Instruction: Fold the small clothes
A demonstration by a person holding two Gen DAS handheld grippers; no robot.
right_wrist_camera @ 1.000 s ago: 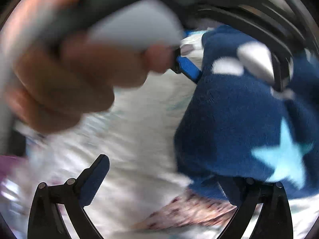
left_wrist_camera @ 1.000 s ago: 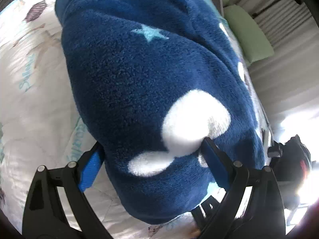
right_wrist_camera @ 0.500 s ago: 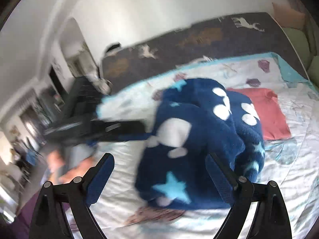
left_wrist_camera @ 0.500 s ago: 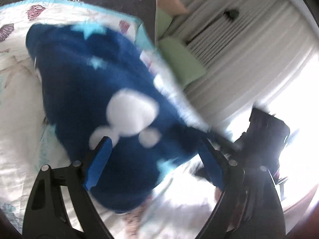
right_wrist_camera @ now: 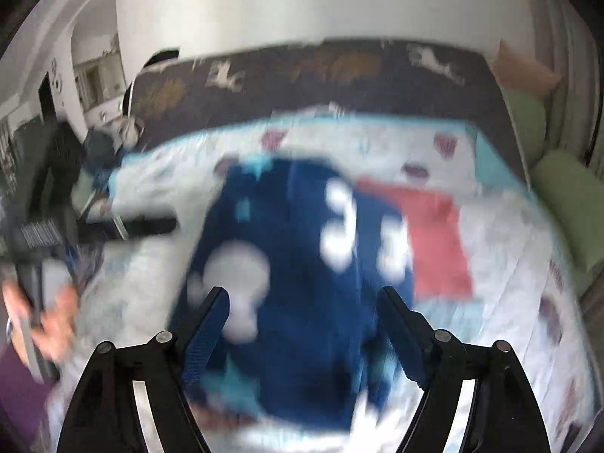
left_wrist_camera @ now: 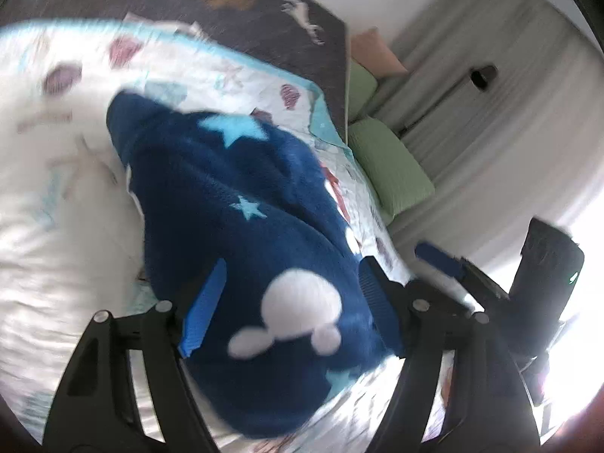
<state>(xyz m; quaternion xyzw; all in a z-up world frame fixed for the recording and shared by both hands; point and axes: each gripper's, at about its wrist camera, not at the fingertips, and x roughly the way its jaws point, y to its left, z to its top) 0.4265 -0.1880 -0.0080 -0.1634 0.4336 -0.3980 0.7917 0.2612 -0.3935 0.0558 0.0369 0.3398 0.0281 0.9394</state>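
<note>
A navy fleece garment (left_wrist_camera: 241, 226), printed with pale blue stars and white mouse-head shapes, lay bunched in a rounded heap on the bed, roughly in the middle of the white patterned quilt (left_wrist_camera: 45, 188). From the right wrist view, which was heavily blurred, the same garment (right_wrist_camera: 298, 264) showed as a broad dark blue mass with white blotches, and a red garment (right_wrist_camera: 438, 241) lay flat on the quilt just beside it, touching or slightly tucked under its edge; the blur hid which.

The left gripper (left_wrist_camera: 290, 305) hung over the near end of the fleece with its blue-padded fingers (left_wrist_camera: 204, 309) spread wide, one on each side of the white mouse-head print. Whether the pads touched the fabric could not be told. The right gripper (right_wrist_camera: 302, 336) was likewise spread wide above the near edge of the fleece, nothing pinched between its fingers. It also appeared at the right of the left wrist view as a dark body with a blue pad (left_wrist_camera: 438, 258).

The quilt had a turquoise border (left_wrist_camera: 321, 113). Beyond it ran a dark headboard (left_wrist_camera: 226, 11) with pale animal figures. Green cushions (left_wrist_camera: 389, 170) lay alongside the bed, a peach cushion (left_wrist_camera: 377, 53) sat near the corner, and pale curtains (left_wrist_camera: 509, 113) hung behind.
</note>
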